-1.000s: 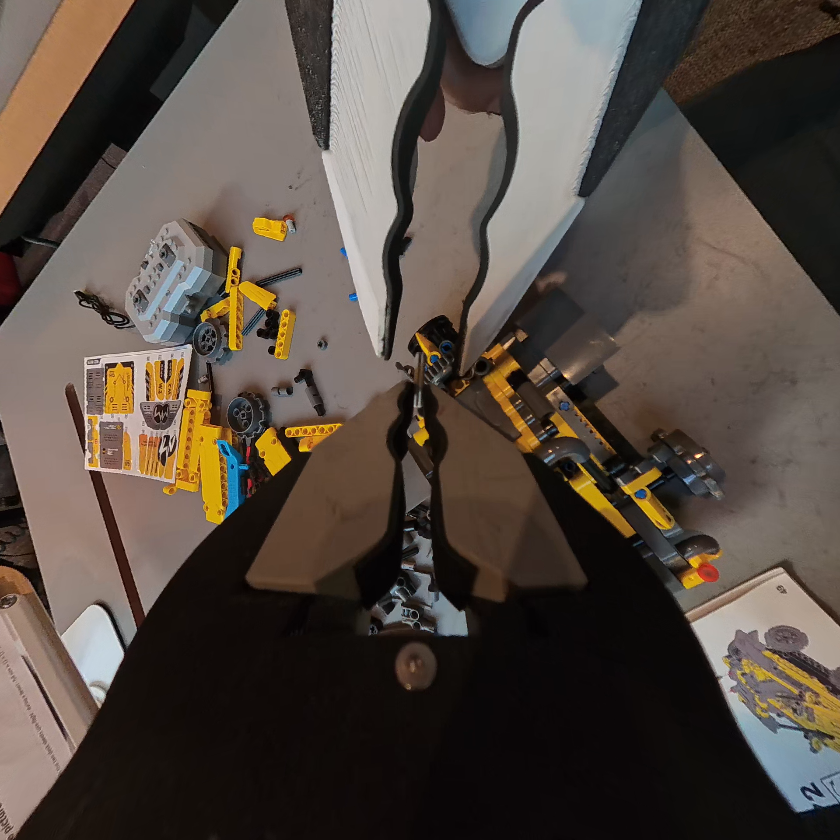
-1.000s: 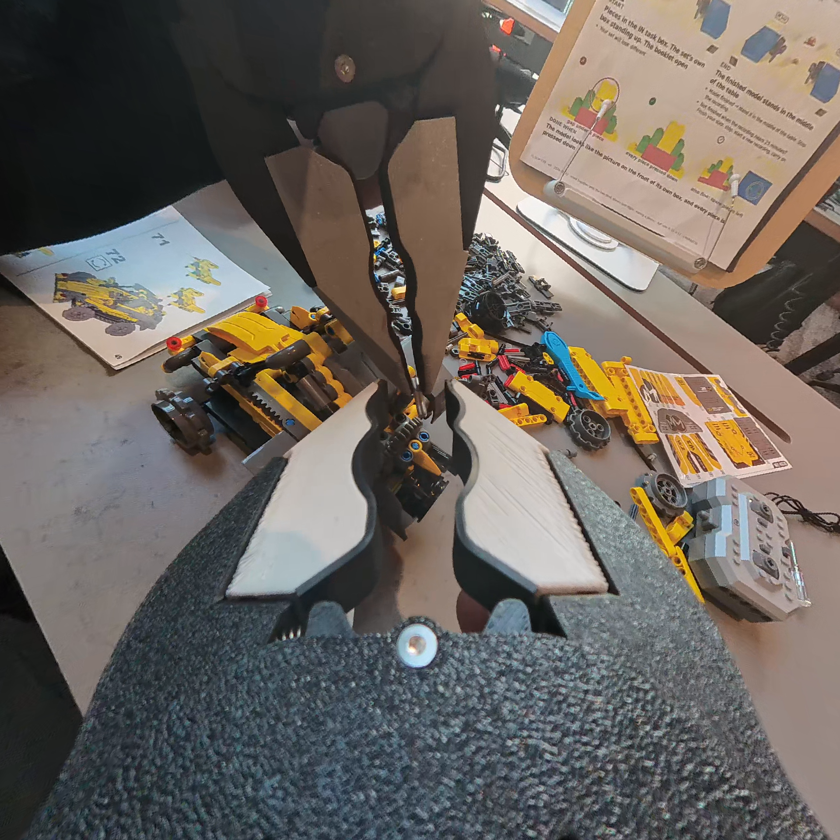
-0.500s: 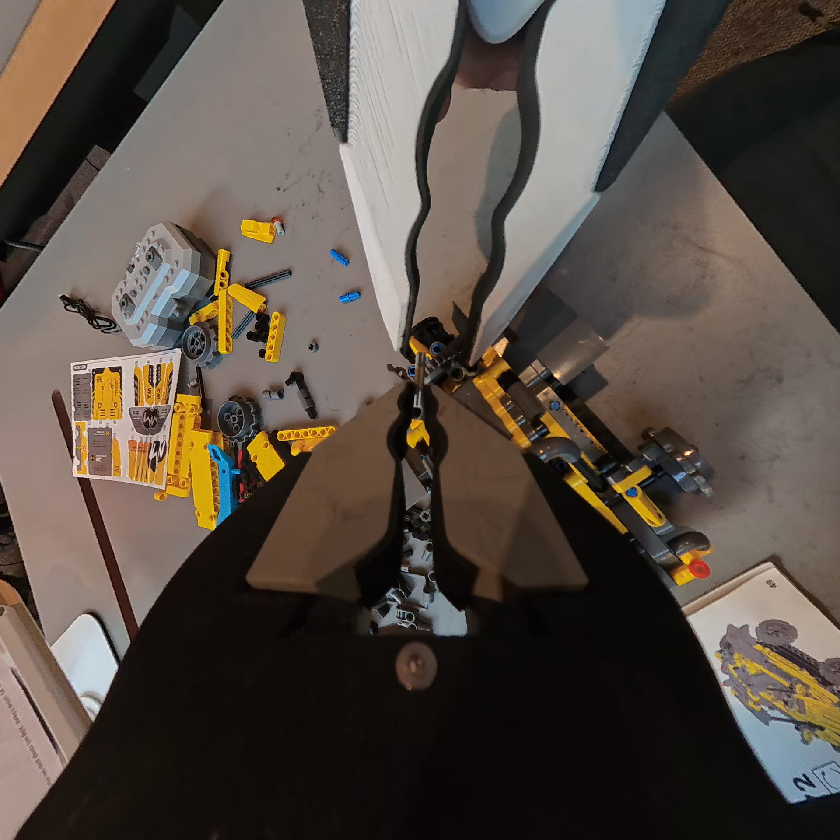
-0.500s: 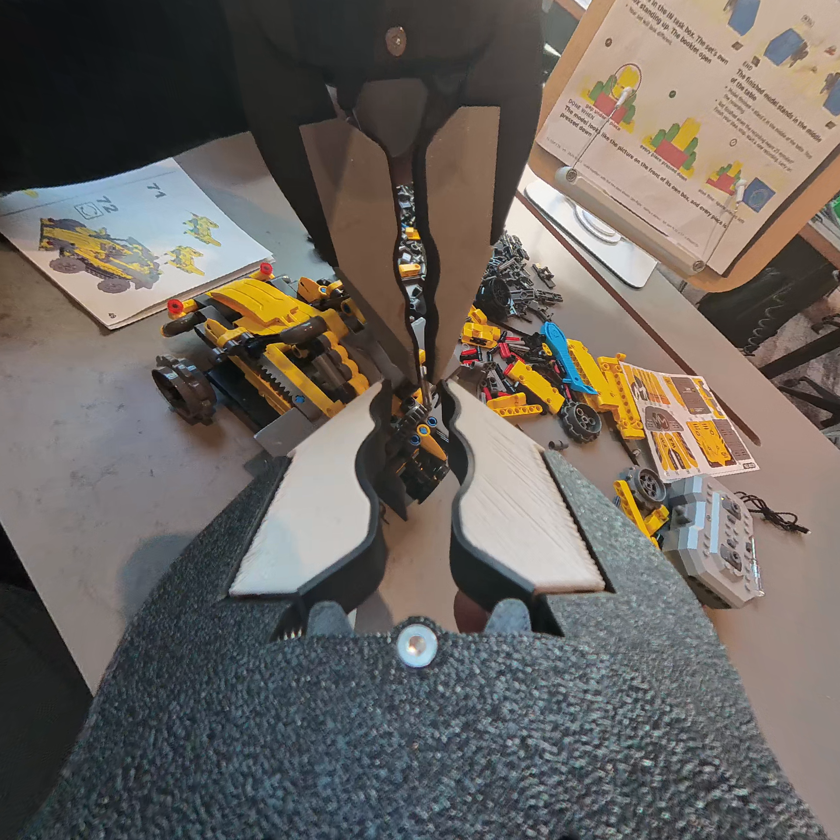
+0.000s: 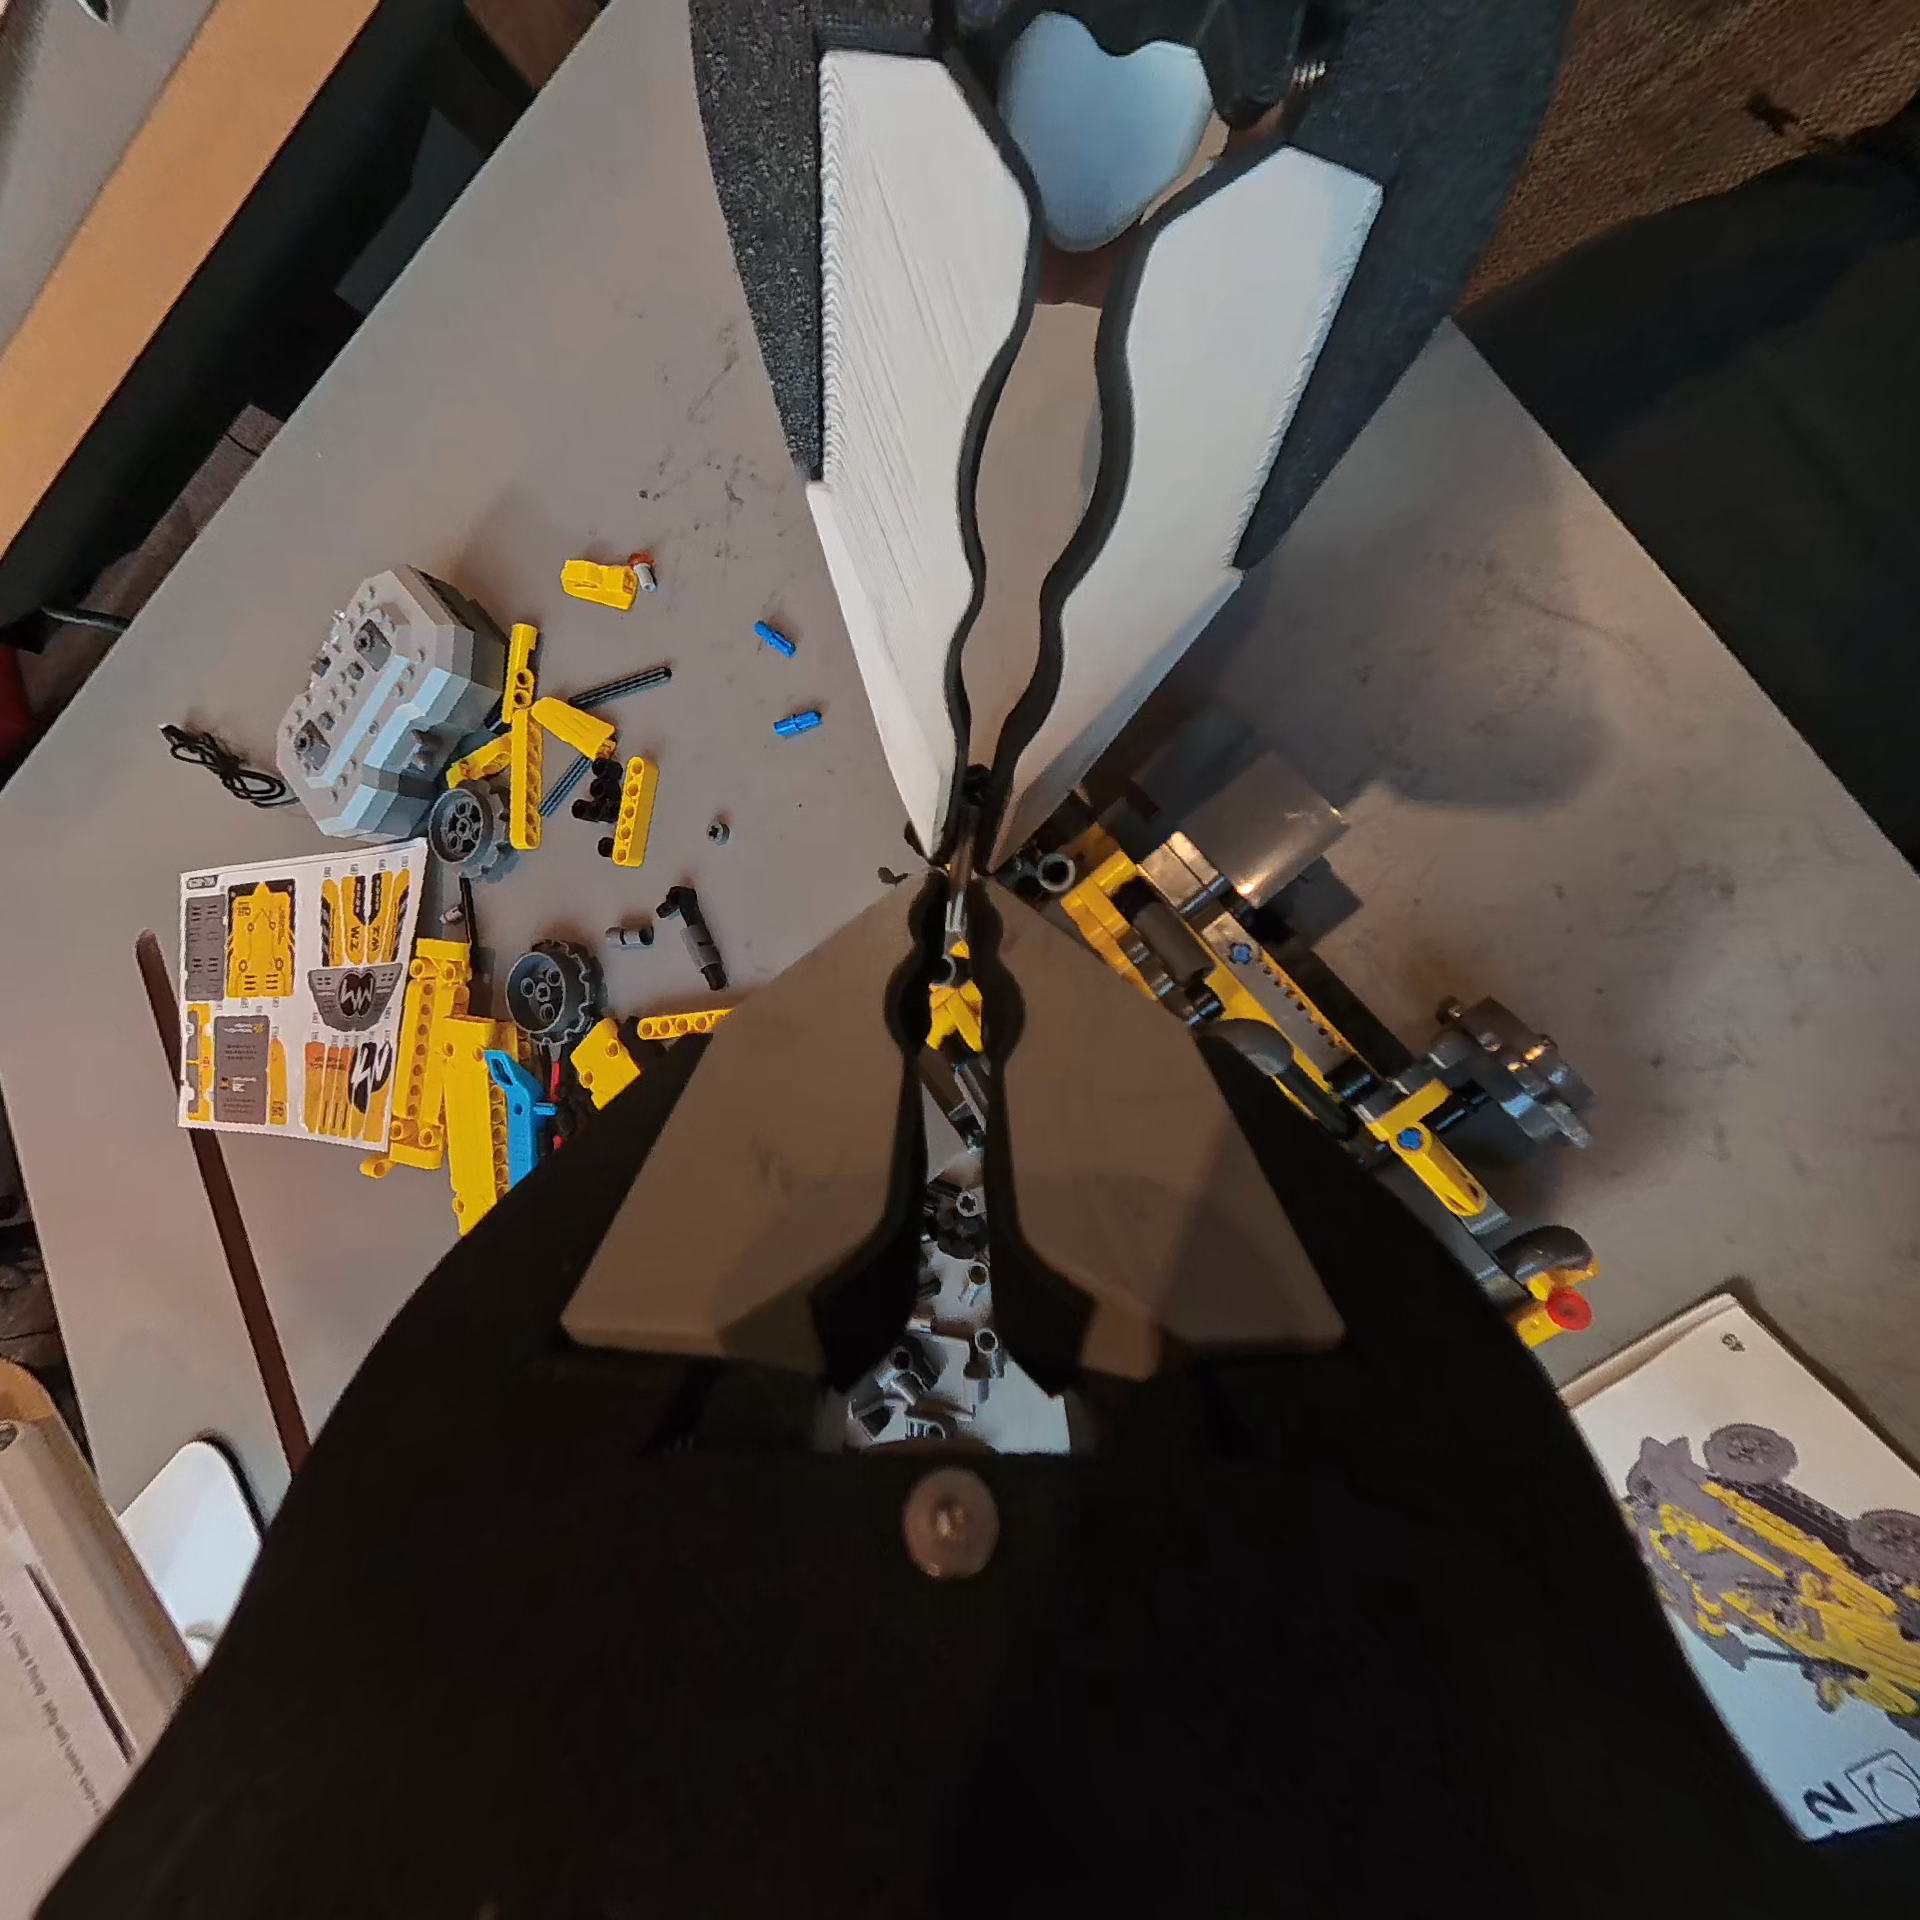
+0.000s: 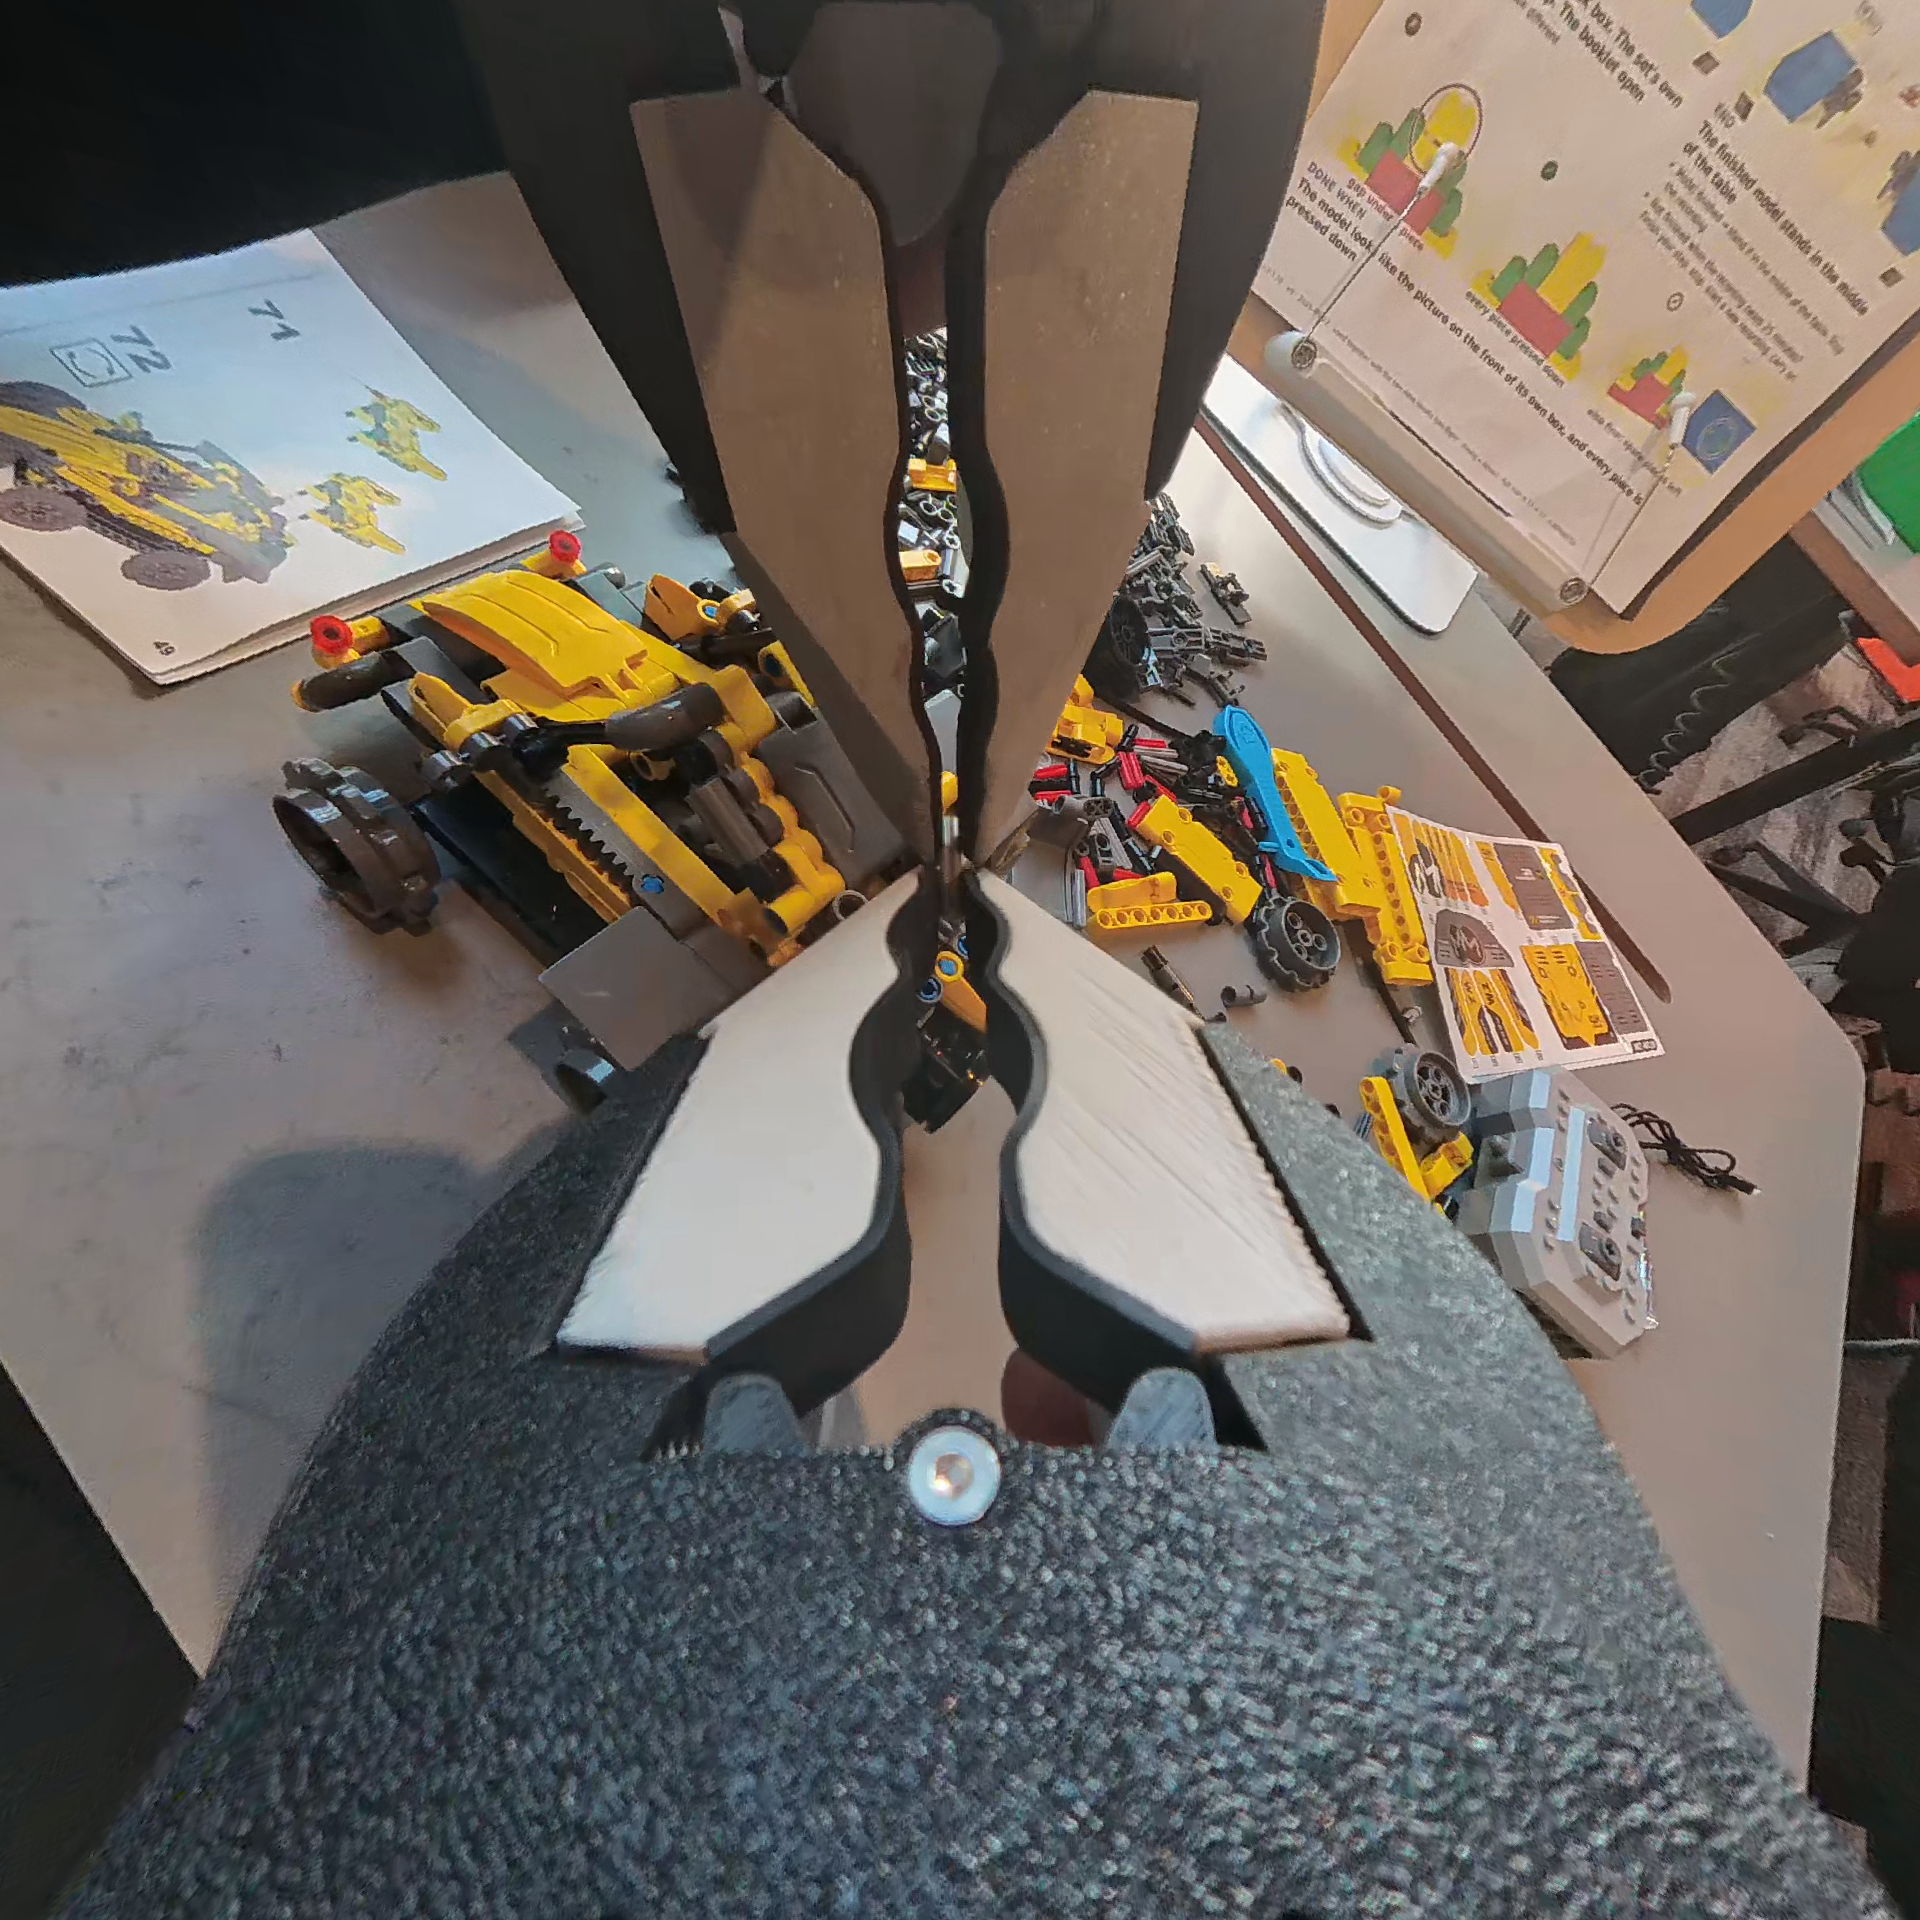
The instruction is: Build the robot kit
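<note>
Meeting tip to tip, left tool (image 5: 954, 914) and right tool (image 6: 948, 883) both clamped on thin dark axle (image 5: 958, 883), above yellow model car (image 6: 603, 748).

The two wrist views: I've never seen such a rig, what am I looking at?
A person holds a two-fingered tool in each hand, each with a camera looking along its fingers. The left wrist view belongs to the black left tool, the right wrist view to the grey right tool. Their tips meet above a grey table. The left tool pinches a thin grey rod; the right tool grips a small black-and-yellow assembly. Below lie a half-built yellow car, loose bricks, a sticker sheet and a booklet.
</note>
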A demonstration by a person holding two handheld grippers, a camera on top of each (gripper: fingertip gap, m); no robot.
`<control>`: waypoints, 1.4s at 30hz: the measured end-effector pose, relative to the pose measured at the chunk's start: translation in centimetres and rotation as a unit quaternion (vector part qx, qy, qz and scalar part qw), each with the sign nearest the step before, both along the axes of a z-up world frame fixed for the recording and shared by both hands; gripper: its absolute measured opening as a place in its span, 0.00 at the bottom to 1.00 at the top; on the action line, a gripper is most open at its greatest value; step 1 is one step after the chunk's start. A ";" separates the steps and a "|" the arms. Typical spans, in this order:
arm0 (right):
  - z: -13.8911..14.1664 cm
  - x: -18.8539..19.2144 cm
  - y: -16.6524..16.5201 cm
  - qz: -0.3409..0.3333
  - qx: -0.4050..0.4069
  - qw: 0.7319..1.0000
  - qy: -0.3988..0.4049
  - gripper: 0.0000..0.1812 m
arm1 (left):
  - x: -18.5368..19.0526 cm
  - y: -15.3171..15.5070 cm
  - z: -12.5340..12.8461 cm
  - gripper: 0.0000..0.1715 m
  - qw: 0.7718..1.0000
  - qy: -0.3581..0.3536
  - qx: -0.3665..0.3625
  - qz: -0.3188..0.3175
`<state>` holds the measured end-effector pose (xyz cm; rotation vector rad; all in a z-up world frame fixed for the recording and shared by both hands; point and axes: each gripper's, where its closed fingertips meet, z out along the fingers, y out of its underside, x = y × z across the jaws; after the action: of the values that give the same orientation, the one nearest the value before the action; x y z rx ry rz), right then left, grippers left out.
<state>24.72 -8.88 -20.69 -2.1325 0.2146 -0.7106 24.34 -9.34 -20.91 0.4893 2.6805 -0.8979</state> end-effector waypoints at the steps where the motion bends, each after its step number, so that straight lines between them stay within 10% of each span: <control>1: 0.0 0.0 -0.2 -0.002 0.000 1.000 0.000 0.01 | 0.1 -0.1 0.0 0.00 1.000 0.002 -0.003 0.004; 16: -6.9 4.1 -13.7 -0.219 -0.025 0.968 0.120 0.01 | 2.7 1.1 0.4 0.06 0.998 -0.015 -0.013 0.065; 42: -7.5 8.5 -9.2 -0.151 0.001 0.960 0.236 0.06 | 3.3 1.8 -0.4 0.05 0.997 -0.013 0.004 0.079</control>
<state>33.26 -18.10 -28.19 -2.2643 0.8106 -0.3520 27.64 -7.50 -21.28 0.2825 2.6554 -0.8303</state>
